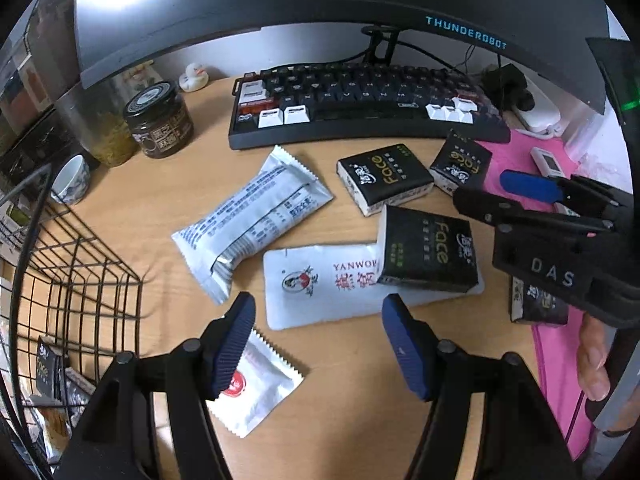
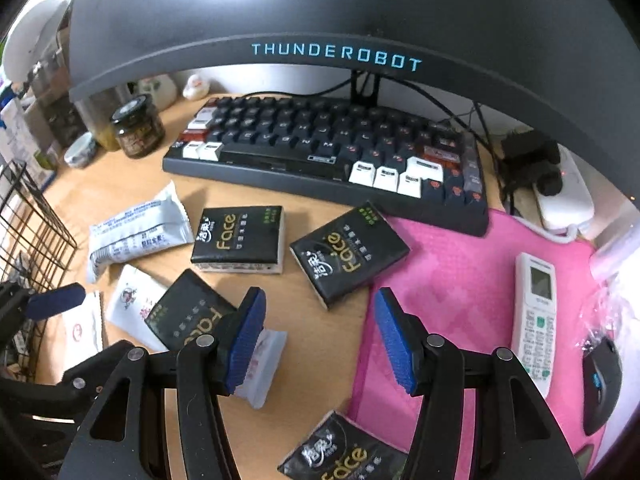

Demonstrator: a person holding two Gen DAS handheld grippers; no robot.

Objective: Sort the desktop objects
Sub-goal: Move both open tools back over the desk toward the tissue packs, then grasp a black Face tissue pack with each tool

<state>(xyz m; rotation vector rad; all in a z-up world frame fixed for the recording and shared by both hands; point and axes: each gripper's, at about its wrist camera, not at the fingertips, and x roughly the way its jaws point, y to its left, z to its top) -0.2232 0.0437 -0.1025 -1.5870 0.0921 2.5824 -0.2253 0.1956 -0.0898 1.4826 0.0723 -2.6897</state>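
Tissue packs (image 2: 237, 239) and sachets lay scattered on the desk (image 1: 160, 184).
Left gripper (image 1: 316, 344) and right gripper (image 2: 320, 340) hovered with jaws apart, holding nothing.

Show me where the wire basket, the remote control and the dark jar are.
wire basket (image 1: 86, 264): left wrist view, on its side mesh.
remote control (image 2: 535, 314): right wrist view, on its keypad.
dark jar (image 1: 160, 124): left wrist view, on its labelled side.
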